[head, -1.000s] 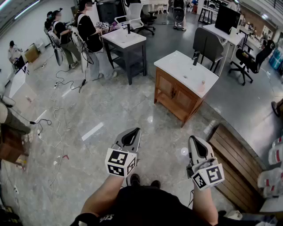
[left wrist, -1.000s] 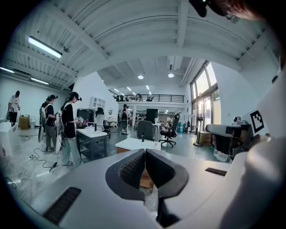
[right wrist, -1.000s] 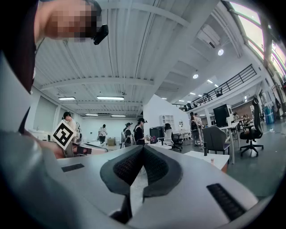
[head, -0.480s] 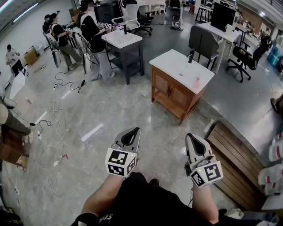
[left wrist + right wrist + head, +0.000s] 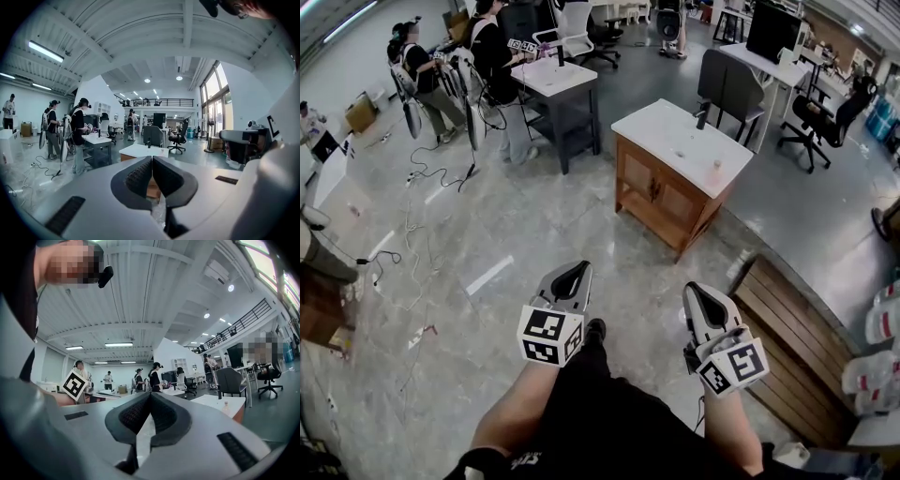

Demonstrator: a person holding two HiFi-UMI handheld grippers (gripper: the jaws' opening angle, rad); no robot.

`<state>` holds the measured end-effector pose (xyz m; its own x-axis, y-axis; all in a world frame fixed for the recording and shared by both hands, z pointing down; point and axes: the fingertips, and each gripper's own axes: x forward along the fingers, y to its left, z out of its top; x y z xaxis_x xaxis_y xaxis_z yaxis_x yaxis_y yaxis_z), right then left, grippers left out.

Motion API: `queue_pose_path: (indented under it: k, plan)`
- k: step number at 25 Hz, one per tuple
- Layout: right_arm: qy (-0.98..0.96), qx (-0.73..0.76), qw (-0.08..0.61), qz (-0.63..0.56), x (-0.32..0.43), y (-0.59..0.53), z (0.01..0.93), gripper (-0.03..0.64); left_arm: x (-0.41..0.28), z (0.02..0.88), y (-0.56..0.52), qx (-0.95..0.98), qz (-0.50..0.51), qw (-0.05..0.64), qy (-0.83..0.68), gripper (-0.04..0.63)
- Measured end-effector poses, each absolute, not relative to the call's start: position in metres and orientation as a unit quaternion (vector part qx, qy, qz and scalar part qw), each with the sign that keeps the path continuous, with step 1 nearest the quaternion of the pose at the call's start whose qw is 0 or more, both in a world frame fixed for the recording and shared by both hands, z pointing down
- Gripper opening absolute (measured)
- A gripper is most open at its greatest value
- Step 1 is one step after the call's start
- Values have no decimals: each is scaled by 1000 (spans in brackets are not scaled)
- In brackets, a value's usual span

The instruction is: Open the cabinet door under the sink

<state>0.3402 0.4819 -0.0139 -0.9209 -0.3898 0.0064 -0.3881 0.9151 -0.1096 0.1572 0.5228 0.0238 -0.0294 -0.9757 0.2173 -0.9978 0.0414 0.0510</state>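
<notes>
Wooden sink cabinet (image 5: 670,208), doors (image 5: 649,190) closed, has drawn nearer; left gripper (image 5: 579,267) and right gripper (image 5: 691,290), both shut and empty, remain well short.

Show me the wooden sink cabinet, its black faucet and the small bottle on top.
wooden sink cabinet (image 5: 637,181), head view, left door panel.
black faucet (image 5: 700,118), head view, upright spout.
small bottle (image 5: 716,170), head view, body.

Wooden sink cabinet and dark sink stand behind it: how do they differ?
The wooden sink cabinet is brown with closed doors; the dark sink stand is an open frame on legs. People stand at the dark sink stand, nobody at the wooden sink cabinet. Both have white tops and black faucets.
</notes>
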Motion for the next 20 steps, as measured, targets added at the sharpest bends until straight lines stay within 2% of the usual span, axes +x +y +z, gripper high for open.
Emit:
queue_pose_path:
  k: [9, 13, 20]
  plan:
    - [970, -227, -18, -88, 309, 420, 17, 14, 124, 57, 441, 713, 52, 124, -688, 20]
    - [968, -227, -29, -99, 260, 378, 26, 14, 89, 65, 392, 724, 59, 130, -675, 20]
    - [962, -242, -51, -119, 147, 292, 39, 14, -16, 81, 307, 737, 83, 142, -655, 20]
